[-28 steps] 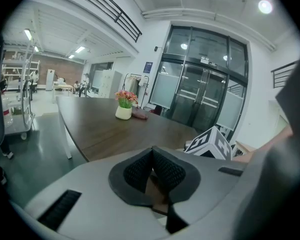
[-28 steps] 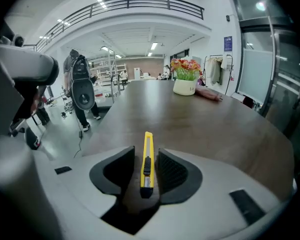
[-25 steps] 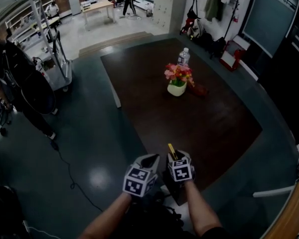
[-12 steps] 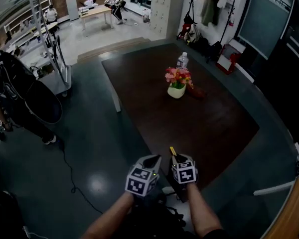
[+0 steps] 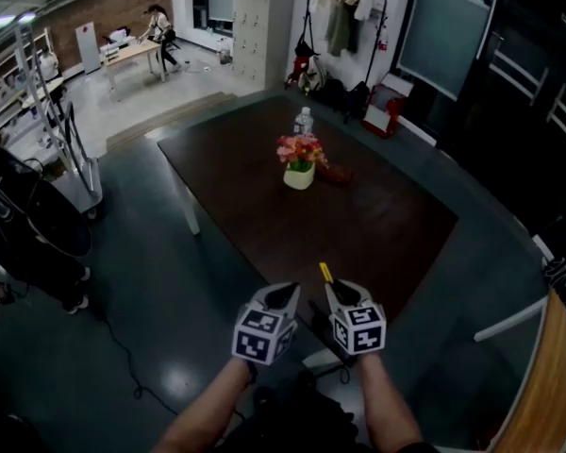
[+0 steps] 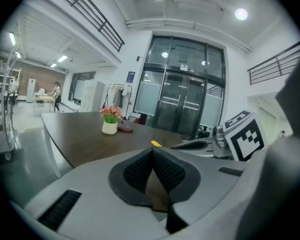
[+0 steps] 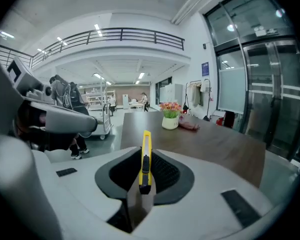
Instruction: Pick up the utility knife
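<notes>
The yellow utility knife (image 7: 145,159) stands on edge between the black pads of my right gripper (image 7: 146,153), which is shut on it. The knife's tip points ahead over the dark table. In the head view the yellow tip (image 5: 325,273) sticks out of the right gripper (image 5: 338,292) above the table's near edge. My left gripper (image 5: 285,294) hovers just to its left. In the left gripper view its pads meet at the tips with nothing between them (image 6: 152,155). The knife's tip (image 6: 156,144) shows just beyond them.
The dark brown table (image 5: 377,225) stretches ahead. At its far end stand a pot of flowers (image 5: 299,173), a water bottle (image 5: 305,121) and a red object (image 5: 336,174). A person in black (image 5: 24,243) and a metal cart (image 5: 71,163) are at the left. A wooden surface (image 5: 552,385) lies at the right.
Both grippers have risen from the table's near edge, the right one more, with the knife's tip still sticking out of it. The head view has swung, so the table sits further left.
</notes>
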